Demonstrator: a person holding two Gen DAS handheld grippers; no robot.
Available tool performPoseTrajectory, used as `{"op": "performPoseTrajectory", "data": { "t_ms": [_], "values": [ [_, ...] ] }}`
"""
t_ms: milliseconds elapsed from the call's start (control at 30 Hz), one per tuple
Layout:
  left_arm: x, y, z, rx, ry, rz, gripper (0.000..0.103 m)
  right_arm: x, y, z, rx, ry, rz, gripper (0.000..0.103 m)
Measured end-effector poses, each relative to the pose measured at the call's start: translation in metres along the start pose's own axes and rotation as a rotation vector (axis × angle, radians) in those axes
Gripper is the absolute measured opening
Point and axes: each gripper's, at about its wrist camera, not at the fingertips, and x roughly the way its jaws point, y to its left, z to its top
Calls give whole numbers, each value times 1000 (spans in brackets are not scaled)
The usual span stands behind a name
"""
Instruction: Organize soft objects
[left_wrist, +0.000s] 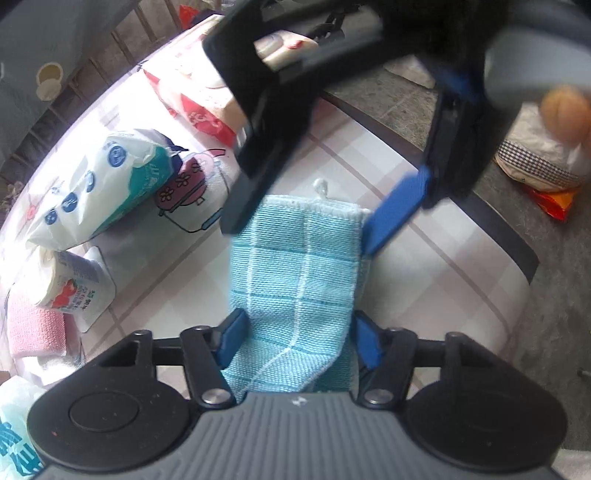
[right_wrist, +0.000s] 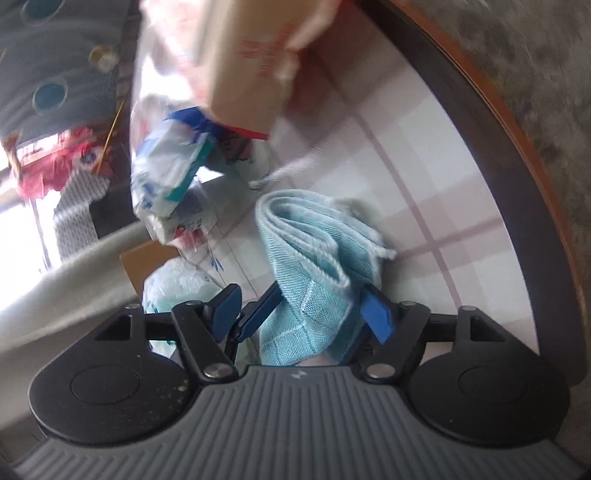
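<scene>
Our left gripper (left_wrist: 295, 332) grasps the near end of the folded blue checked cloth (left_wrist: 295, 266), fingers pressed against its sides. Our right gripper (left_wrist: 314, 229) straddles the far end, jaws wide, closed on nothing. We should pinch all layers squarely before lifting. Print on the tissue pack (left_wrist: 107, 177) left of the cloth is illegible.

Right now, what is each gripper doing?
left gripper: shut on the blue cloth.
right gripper: cloth between its fingers; grip cannot be told.
</scene>
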Motion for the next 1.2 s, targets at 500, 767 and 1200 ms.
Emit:
{"op": "performPoseTrajectory", "data": {
  "t_ms": [500, 767, 1200],
  "values": [
    [-9, 45, -31, -286, 23, 83, 24, 21, 230, 29, -1073, 85, -366, 94],
    [-9, 62, -48, -367, 21, 100, 24, 107, 242, 22, -1423, 202, -602, 94],
    [-10, 60, -49, -362, 6, 100, 24, 115, 231, 45, -1285, 154, -592, 60]
  ]
}}
